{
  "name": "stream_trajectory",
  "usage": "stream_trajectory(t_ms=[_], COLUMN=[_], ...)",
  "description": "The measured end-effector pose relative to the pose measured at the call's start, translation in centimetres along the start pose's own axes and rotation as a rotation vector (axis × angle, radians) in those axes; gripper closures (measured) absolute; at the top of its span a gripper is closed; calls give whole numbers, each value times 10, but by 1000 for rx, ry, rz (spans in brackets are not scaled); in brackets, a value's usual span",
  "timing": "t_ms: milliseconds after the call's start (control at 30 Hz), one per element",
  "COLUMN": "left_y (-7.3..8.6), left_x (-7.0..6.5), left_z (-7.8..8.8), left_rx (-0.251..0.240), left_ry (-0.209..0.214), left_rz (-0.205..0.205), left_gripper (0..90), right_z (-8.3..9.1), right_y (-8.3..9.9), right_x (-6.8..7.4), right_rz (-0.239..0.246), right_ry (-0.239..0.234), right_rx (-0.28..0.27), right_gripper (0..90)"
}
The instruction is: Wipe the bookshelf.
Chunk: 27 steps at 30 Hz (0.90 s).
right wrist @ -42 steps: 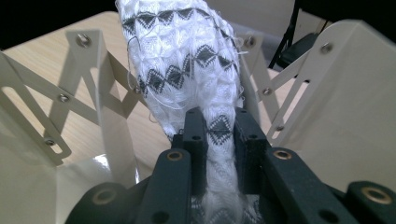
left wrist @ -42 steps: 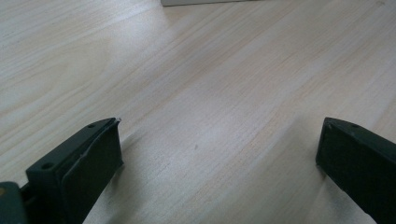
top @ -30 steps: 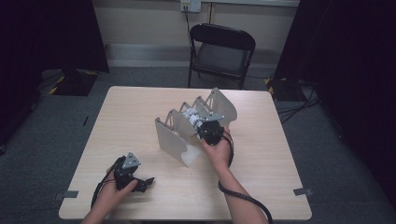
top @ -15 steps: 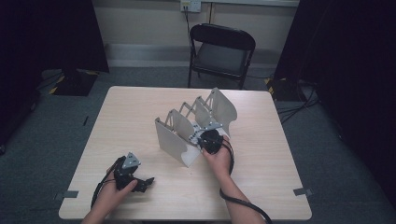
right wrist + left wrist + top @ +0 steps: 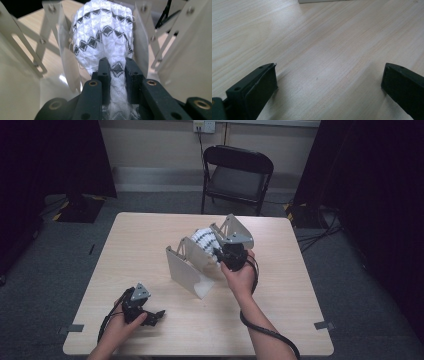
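A white accordion-style rack [image 5: 187,270] with several upright dividers stands in the middle of the table. A white knitted cloth with black diamond patterns [image 5: 103,37] sits bunched between two dividers [image 5: 204,239]. My right gripper [image 5: 117,68] is shut on the cloth's narrow end, right at the rack [image 5: 231,254]. My left gripper [image 5: 150,314] rests low over bare wood near the table's front left, jaws wide apart with nothing between them [image 5: 329,82].
A light wooden table [image 5: 130,250] carries everything. A black folding chair [image 5: 237,175] stands behind its far edge. Dark curtains hang at both sides, and cables lie on the grey floor [image 5: 320,232] at the right.
My right gripper has drawn back toward the near side of the rack with the cloth in its jaws. The left gripper has stayed put.
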<state>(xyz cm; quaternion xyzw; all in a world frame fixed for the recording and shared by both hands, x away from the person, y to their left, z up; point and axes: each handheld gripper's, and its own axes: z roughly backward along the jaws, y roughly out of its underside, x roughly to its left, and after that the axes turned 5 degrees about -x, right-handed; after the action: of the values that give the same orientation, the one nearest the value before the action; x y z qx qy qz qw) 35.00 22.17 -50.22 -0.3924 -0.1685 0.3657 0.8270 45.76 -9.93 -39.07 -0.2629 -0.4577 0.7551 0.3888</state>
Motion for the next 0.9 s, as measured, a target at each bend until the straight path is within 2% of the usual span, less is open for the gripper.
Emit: stream_trajectory(t_ms=[67, 233, 500, 900], left_y=[0, 0, 0, 0], left_x=[0, 0, 0, 0], left_z=[0, 0, 0, 0], left_rx=[-1, 0, 0, 0], left_ry=[0, 0, 0, 0], left_rz=[0, 0, 0, 0], left_gripper=[0, 0, 0, 0], right_z=[0, -9, -23, -37], right_y=[-5, -3, 26, 69], right_x=[2, 9, 10, 19], right_rz=[9, 33, 36, 51], right_ry=[-11, -25, -46, -69], right_rx=[-16, 6, 73, 170], right_gripper=[774, 774, 775, 775])
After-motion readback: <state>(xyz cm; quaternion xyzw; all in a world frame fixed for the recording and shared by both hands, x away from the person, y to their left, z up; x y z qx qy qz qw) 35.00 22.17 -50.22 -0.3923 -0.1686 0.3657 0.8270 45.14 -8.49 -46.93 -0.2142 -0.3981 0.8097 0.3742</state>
